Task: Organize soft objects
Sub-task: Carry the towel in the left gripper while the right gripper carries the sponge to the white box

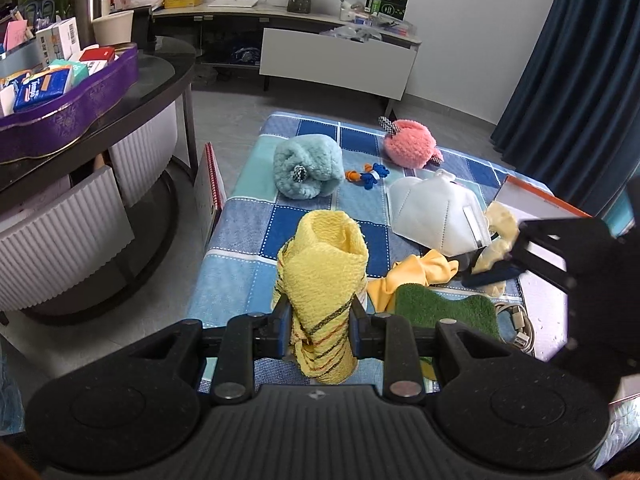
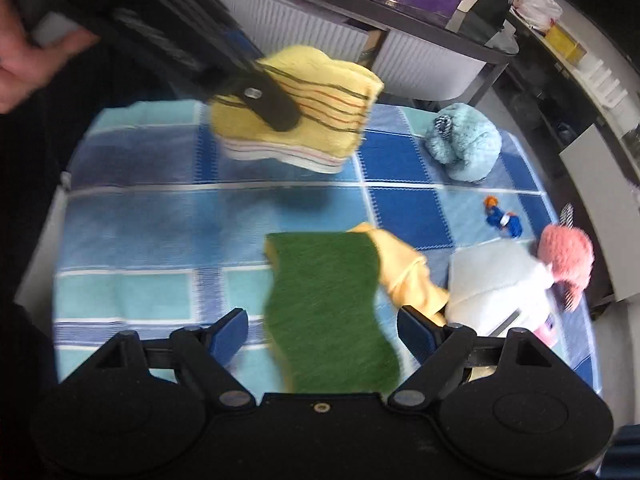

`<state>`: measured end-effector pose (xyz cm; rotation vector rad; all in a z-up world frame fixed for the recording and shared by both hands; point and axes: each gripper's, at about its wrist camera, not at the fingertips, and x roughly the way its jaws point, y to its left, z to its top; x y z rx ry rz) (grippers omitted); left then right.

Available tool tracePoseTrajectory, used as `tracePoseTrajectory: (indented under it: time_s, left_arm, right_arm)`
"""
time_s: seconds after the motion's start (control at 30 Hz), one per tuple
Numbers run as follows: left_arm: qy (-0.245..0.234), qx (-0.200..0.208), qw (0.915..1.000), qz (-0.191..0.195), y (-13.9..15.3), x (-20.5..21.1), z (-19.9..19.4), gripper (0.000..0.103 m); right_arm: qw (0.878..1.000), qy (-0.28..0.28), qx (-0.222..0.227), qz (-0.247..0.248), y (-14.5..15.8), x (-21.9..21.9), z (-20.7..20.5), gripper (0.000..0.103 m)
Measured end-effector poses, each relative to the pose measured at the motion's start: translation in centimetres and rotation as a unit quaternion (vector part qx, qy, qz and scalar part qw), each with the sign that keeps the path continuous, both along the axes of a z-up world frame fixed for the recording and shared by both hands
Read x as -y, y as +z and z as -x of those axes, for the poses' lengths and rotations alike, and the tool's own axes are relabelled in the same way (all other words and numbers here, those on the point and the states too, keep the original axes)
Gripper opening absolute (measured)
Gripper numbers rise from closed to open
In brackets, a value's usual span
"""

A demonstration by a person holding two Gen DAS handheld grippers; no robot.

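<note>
My left gripper (image 1: 320,326) is shut on a folded yellow cloth with dark stripes (image 1: 324,276) and holds it above the blue checked mat (image 1: 248,216). The cloth also shows in the right wrist view (image 2: 320,120), lifted off the mat. My right gripper (image 2: 322,332) is open, its fingers on either side of a green scouring sponge (image 2: 328,312) lying on the mat, not touching it. A yellow rag (image 2: 404,272) lies partly under the sponge. A white face mask (image 1: 436,216), a light blue fluffy slipper (image 1: 308,166) and a pink fluffy slipper (image 1: 410,144) lie farther out.
A small blue and orange toy (image 1: 368,174) lies between the slippers. A dark round table (image 1: 120,116) with a purple tray (image 1: 80,108) of boxes stands to the left. A white TV cabinet (image 1: 336,60) is behind. A white cable (image 1: 516,324) lies beside the sponge.
</note>
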<state>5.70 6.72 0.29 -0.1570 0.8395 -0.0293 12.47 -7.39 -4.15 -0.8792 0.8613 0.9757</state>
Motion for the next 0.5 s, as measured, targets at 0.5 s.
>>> tracePoseTrajectory:
  time_s: [0.5]
  left_arm:
    - [0.009,0.008,0.9999,0.006,-0.3,0.4,1.2,0.029]
  right_arm:
    - [0.938,-0.286,-0.061,-0.188,2.8,4.9,0.3,0.087]
